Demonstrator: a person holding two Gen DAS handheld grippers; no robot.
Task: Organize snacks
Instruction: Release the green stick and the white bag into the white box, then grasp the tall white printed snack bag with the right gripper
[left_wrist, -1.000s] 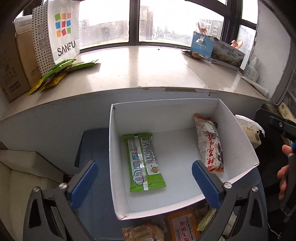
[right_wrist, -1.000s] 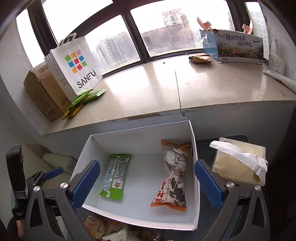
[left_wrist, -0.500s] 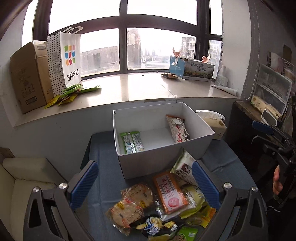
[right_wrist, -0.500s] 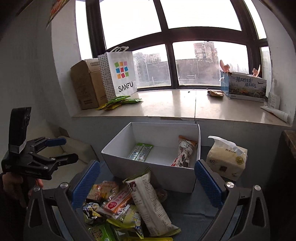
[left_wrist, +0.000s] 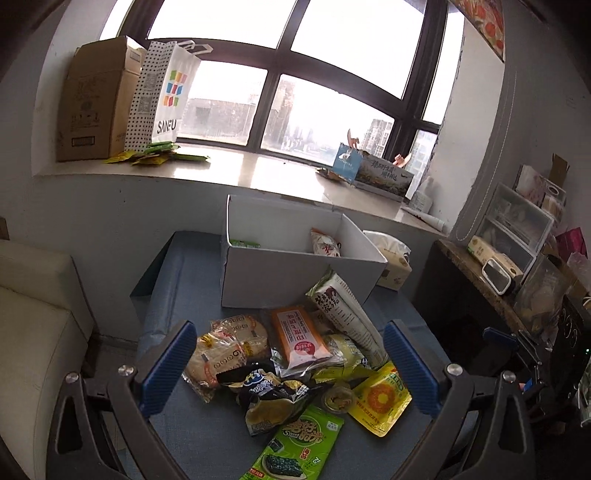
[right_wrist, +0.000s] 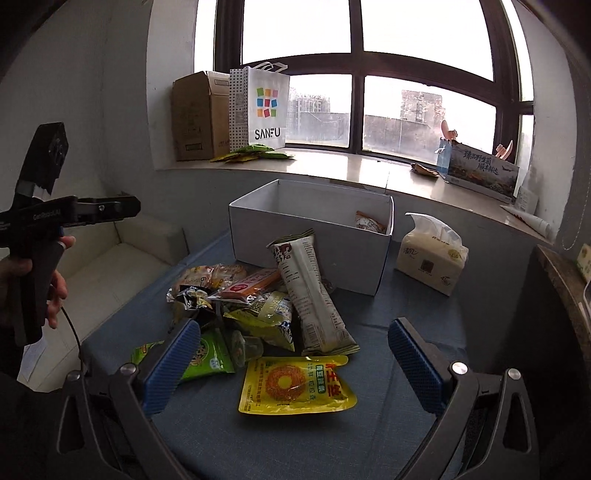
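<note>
Both the left tool (left_wrist: 288, 365) and right tool (right_wrist: 293, 363) gape wide and empty above a heap of snack packets (right_wrist: 280, 306) on the blue table (right_wrist: 406, 317), just before a white box (right_wrist: 310, 236).

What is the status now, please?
Left hand-held gripper open, empty; right hand-held gripper open, empty. Snack pile on table before white box, two packets inside. Long white packet leans on box front.
</note>
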